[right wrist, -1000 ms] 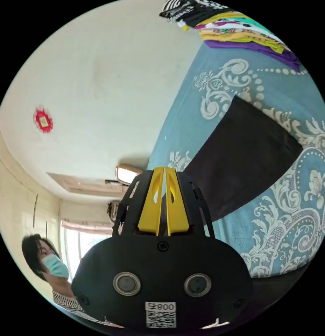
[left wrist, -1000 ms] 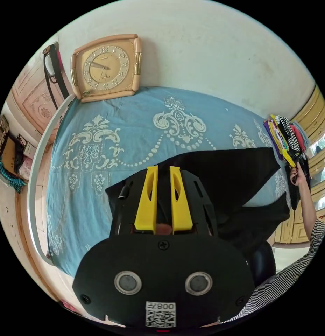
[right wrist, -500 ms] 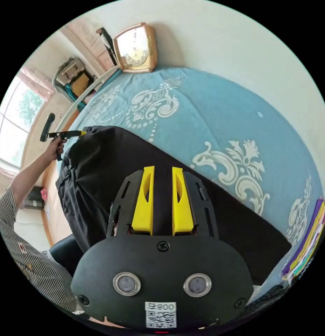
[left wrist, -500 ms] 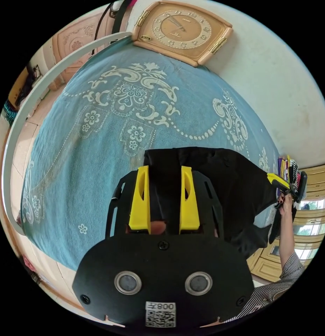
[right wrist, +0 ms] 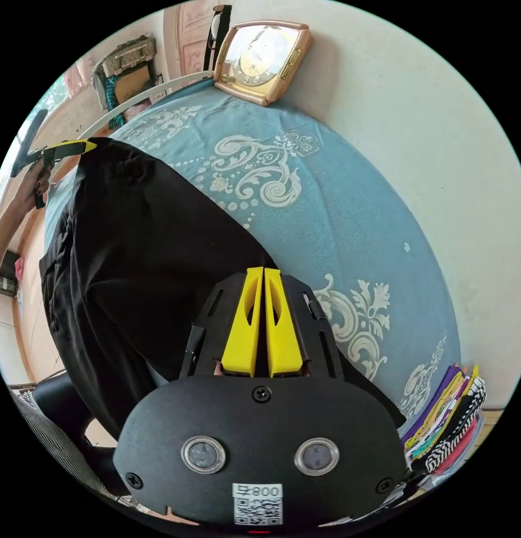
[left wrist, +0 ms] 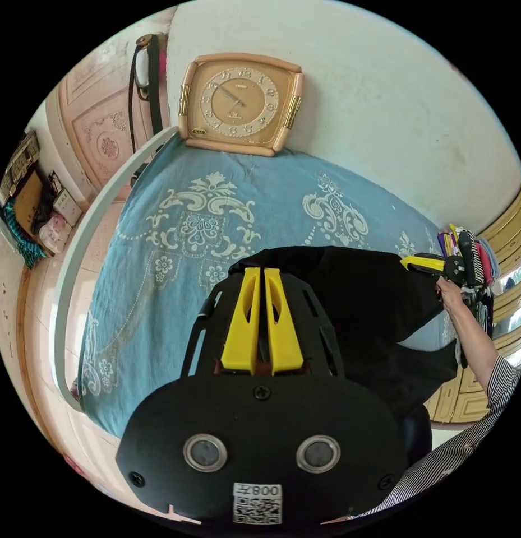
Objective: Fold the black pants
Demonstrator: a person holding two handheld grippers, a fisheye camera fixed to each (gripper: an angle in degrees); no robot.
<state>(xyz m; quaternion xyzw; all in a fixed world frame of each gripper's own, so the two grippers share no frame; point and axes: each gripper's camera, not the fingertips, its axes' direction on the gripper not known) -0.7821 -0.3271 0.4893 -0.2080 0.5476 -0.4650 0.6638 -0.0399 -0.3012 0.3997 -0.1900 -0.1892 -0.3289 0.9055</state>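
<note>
At 9 o'clock of the bed [left wrist: 176,235], the left tool [left wrist: 264,273] is clamped on the black pants [right wrist: 148,235]; at 3 o'clock, the right tool [right wrist: 263,272] likewise. A loose pinch could drop an edge, skewing the fold. One pants, one clock [left wrist: 238,103], one clothes stack [right wrist: 448,417].

We see pants [left wrist: 355,291] on the bed [left wrist: 215,224] | clock [left wrist: 240,103] behind the bed, against the wall | clothes stack [right wrist: 448,417] on the bed's far corner
</note>
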